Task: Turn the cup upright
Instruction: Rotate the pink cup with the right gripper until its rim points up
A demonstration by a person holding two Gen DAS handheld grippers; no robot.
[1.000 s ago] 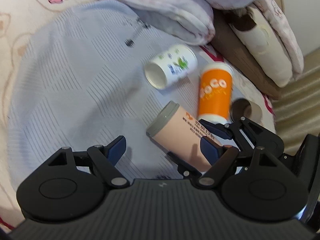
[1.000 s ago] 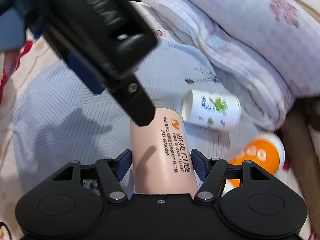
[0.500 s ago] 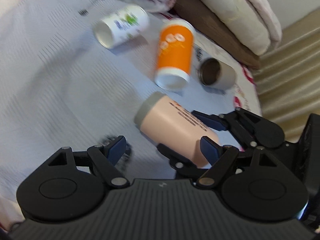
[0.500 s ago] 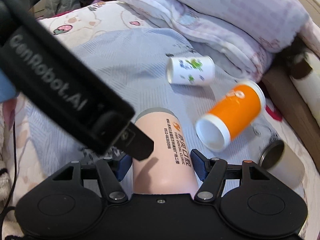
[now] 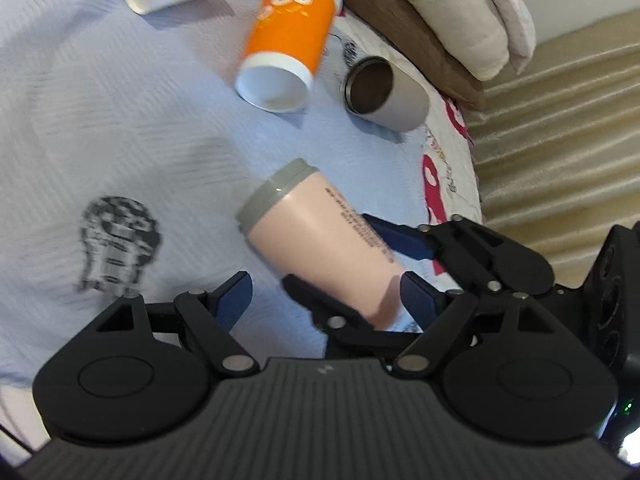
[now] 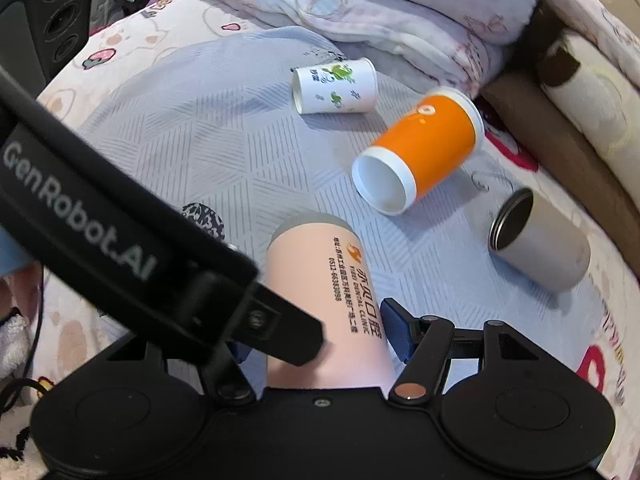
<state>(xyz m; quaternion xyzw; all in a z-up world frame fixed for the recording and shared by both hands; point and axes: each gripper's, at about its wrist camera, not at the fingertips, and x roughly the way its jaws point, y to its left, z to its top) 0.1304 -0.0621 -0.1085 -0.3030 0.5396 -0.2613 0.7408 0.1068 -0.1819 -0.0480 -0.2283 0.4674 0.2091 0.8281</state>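
A pink cup with a grey band and printed text (image 6: 324,304) is gripped by my right gripper (image 6: 320,340), held tilted above the blue-grey cloth (image 6: 200,140). It shows in the left wrist view (image 5: 320,240) with the right gripper's fingers (image 5: 400,236) on both sides of it. My left gripper (image 5: 324,292) is open and empty, close beside the cup's lower end. An orange cup (image 6: 424,156), a white printed cup (image 6: 336,86) and a grey cup (image 6: 540,240) lie on their sides on the cloth.
Folded quilts and pillows (image 6: 400,12) are piled at the far side. A brown cushion (image 5: 400,28) and beige bedding (image 5: 472,12) lie at the right. The bed edge drops to a tan floor (image 5: 560,140) on the right.
The right gripper has lifted the pink cup off the cloth and swung it, and both wrist views have moved back from the lying cups. The left gripper stays open.
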